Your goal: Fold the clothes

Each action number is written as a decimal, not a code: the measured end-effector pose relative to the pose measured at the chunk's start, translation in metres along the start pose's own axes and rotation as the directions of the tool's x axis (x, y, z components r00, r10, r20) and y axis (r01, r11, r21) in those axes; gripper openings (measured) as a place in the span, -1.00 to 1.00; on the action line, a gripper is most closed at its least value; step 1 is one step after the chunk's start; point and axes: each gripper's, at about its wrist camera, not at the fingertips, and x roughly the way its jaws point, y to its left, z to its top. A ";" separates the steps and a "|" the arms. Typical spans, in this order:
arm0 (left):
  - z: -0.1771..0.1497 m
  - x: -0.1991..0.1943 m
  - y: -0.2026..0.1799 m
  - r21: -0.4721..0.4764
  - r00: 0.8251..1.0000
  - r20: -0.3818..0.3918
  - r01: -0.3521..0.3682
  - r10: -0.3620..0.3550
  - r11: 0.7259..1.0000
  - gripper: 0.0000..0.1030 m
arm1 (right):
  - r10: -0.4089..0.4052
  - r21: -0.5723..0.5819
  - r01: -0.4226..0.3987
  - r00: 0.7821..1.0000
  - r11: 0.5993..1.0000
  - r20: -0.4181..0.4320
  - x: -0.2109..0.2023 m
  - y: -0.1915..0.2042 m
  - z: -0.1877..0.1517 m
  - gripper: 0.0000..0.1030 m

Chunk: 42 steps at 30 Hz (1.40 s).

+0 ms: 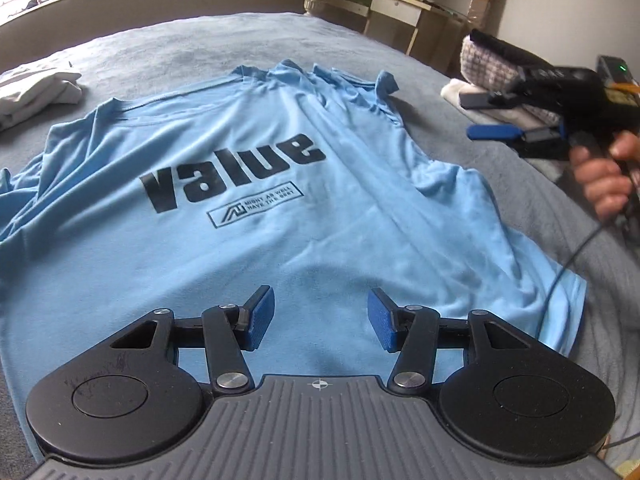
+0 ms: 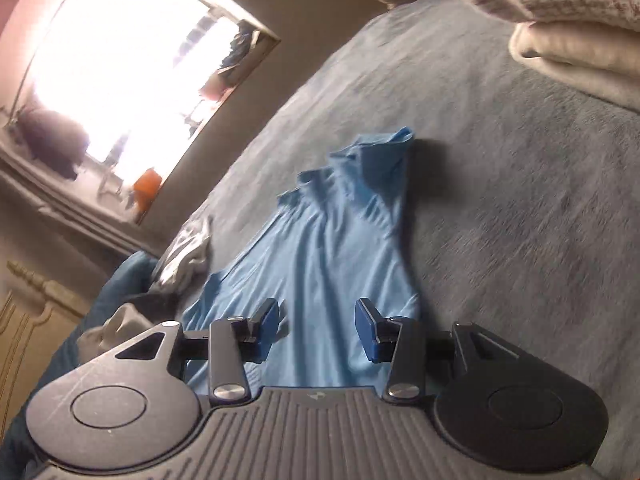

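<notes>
One light blue t-shirt (image 1: 280, 184) lies spread on the grey bed (image 1: 168, 52), filling the middle of the left wrist frame. It's printed "value" plus a small boxed line, "MIGHT AS WELL HAVE THE BEST". Two grippers: left gripper (image 1: 321, 318) and right gripper (image 2: 317, 330), both about half open, nothing held. Folded stack (image 1: 492, 76) upper right, one pale garment (image 1: 36, 88) upper left.
</notes>
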 end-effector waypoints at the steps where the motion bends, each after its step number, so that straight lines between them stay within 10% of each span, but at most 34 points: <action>1: -0.002 0.003 -0.001 0.001 1.000 -0.009 -0.003 0.003 1.000 0.00 | -0.009 0.018 0.010 1.000 1.000 -0.011 0.013 -0.008 0.012 -0.12; 9: -0.014 0.019 0.003 -0.003 0.999 -0.031 -0.034 0.034 0.999 0.01 | -0.136 -0.039 0.134 0.987 0.990 -0.079 0.103 -0.032 0.046 -0.19; 13: -0.019 0.021 0.004 -0.016 0.999 0.000 -0.034 0.034 0.999 0.06 | -0.160 -0.157 0.150 0.985 0.976 -0.058 0.116 -0.021 0.053 -0.94; 28: -0.029 0.019 -0.001 0.036 0.998 0.030 -0.048 0.047 0.998 0.06 | -0.157 -0.145 0.161 0.987 0.976 0.043 0.136 -0.035 0.085 -0.95; 31: -0.028 0.019 0.000 0.033 0.998 0.029 -0.049 0.049 0.998 0.06 | -0.099 -0.030 0.099 0.995 0.995 -0.008 0.119 -0.046 0.091 -0.84; 34: -0.027 0.019 0.001 0.025 0.998 0.027 -0.049 0.049 0.998 0.06 | -0.058 0.040 0.059 0.998 0.997 -0.011 0.077 -0.054 0.090 -0.32; 42: -0.024 0.011 0.000 -0.019 0.998 0.020 -0.058 0.058 0.998 0.06 | 0.036 0.139 -0.035 0.999 0.990 -0.005 -0.084 -0.076 0.038 -0.30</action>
